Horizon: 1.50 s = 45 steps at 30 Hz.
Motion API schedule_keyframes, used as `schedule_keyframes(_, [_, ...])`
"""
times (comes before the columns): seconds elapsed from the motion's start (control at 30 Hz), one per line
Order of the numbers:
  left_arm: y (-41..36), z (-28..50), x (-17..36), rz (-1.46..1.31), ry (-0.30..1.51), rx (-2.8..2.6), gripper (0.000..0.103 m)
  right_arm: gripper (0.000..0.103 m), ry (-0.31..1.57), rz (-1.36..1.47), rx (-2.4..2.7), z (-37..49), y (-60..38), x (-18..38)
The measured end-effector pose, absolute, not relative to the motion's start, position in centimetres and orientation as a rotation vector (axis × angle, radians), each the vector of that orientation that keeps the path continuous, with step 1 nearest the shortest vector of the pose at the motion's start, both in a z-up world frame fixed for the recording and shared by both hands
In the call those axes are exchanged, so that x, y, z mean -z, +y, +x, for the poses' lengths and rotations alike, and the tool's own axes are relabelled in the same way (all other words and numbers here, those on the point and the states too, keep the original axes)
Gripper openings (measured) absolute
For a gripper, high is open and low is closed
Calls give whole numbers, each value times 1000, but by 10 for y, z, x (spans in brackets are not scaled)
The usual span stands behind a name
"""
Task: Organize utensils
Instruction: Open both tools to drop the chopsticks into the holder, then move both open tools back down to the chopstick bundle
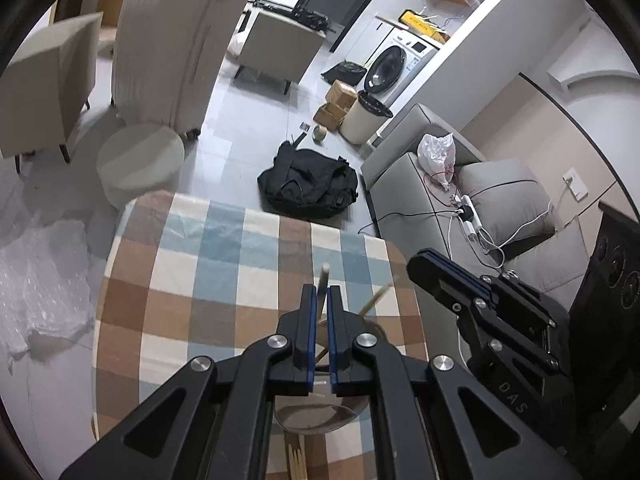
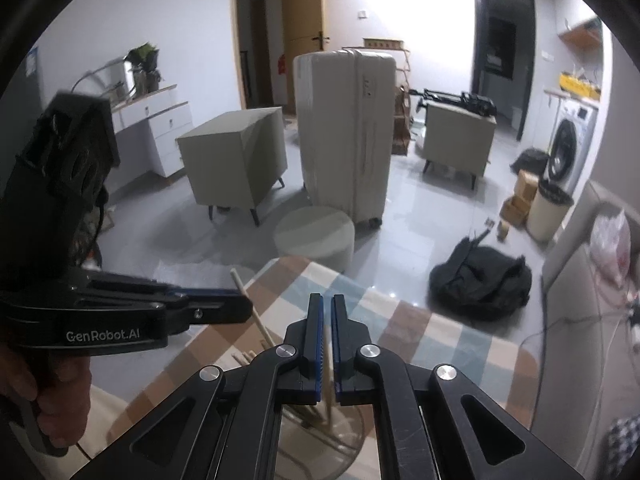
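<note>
Each claw, left (image 1: 322,300) and right (image 2: 327,312), pinched a light, stiff, slippery chopstick (image 1: 323,276) best held mid-shaft, over the glass cup (image 1: 320,412).

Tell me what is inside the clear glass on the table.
The glass holds wooden chopsticks standing on end, one pinched in each gripper. Both grippers cover most of its inside, so neither a count nor the bottom can be made out.

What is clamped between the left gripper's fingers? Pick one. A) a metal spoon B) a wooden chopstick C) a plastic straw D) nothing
B: the left gripper pinches a pale wooden chopstick, whose tip pokes up past the fingers above the checked tablecloth.
</note>
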State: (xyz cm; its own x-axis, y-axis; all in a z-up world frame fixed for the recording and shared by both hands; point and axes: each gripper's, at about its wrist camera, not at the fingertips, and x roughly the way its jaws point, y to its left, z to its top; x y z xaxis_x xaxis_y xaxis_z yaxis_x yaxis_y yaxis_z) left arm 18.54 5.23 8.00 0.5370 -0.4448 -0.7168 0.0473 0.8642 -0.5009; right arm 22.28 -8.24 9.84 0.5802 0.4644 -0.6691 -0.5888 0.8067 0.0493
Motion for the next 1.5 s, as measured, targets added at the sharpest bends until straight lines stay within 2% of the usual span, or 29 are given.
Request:
schedule_keyframes(0.03, [54,185,-81,-454,973,295,9,6,731,-169,-615,225,-86,-98])
schedule_keyframes(0.1, [57,182,-83,-452,974,279,28,12,746,-130,-600,227,-92,-97])
schedule_keyframes(0.17, [60,177,-84,-430,968,248,42,14,754,-99,-580,227,-99,-95])
schedule_keyframes(0.2, [60,174,-84,-417,964,234,45,14,759,-86,-571,225,-103,-94])
schedule_keyframes(0.27, [61,167,-86,-384,956,211,46,16,768,-63,-552,222,-111,-93])
schedule_keyframes(0.57, [61,132,-100,-284,923,129,56,42,739,62,-488,180,-145,-104])
schedule_keyframes(0.67, [60,122,-106,-265,903,115,58,46,716,96,-480,163,-151,-111])
schedule_keyframes(0.8, [56,106,-117,-230,857,85,69,55,681,128,-477,140,-157,-120])
schedule_keyframes(0.97, [50,89,-123,-204,830,88,71,67,643,165,-468,112,-166,-129])
schedule_keyframes(1.27, [34,60,-127,-146,775,73,79,79,607,213,-443,73,-181,-131])
schedule_keyframes(1.5, [26,43,-120,-121,750,65,80,87,594,236,-425,46,-190,-120])
